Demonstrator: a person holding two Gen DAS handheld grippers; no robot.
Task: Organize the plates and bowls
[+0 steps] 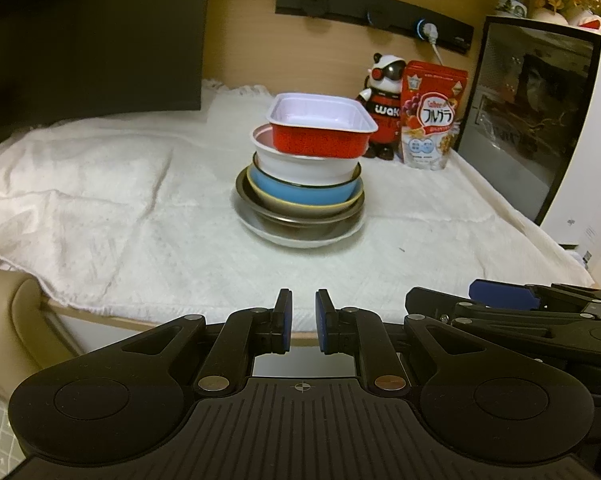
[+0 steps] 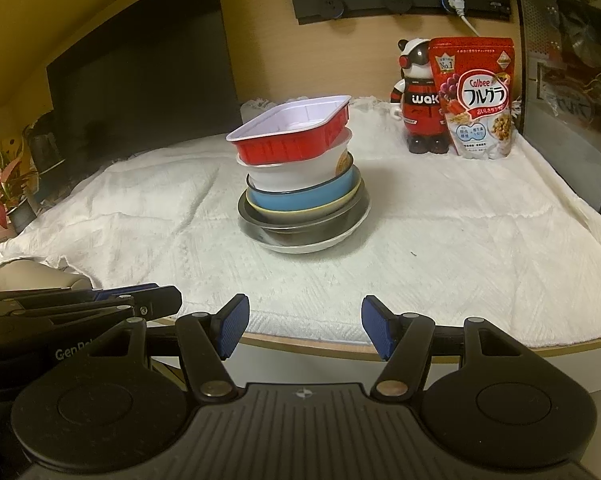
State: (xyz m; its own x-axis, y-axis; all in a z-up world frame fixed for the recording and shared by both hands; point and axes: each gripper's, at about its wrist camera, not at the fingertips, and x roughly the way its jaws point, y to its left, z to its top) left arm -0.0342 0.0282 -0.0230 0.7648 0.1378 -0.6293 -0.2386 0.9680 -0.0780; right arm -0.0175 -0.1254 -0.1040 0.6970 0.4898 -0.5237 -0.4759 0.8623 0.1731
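Note:
A stack of dishes stands mid-table on a white cloth (image 1: 120, 200). From the top: a red rectangular tray (image 1: 320, 128) (image 2: 292, 134) sitting tilted, a white bowl (image 1: 304, 164) (image 2: 296, 170), a blue bowl (image 1: 304, 194) (image 2: 300, 198), a dark metal bowl (image 1: 300, 220) (image 2: 304, 226), and a white plate (image 1: 300, 240) (image 2: 312, 245) at the bottom. My left gripper (image 1: 303, 322) is at the table's front edge, empty, its jaws a narrow gap apart. My right gripper (image 2: 305, 328) is open and empty, also at the front edge. Each gripper shows at the side of the other's view.
A panda figurine (image 1: 384, 100) (image 2: 420, 96) and a red cereal bag (image 1: 430, 116) (image 2: 478, 96) stand at the back right. A dark glass-door appliance (image 1: 528, 112) is on the right. A black monitor (image 1: 92, 40) (image 2: 140, 76) is at the back left. Flowers (image 2: 0, 184) stand far left.

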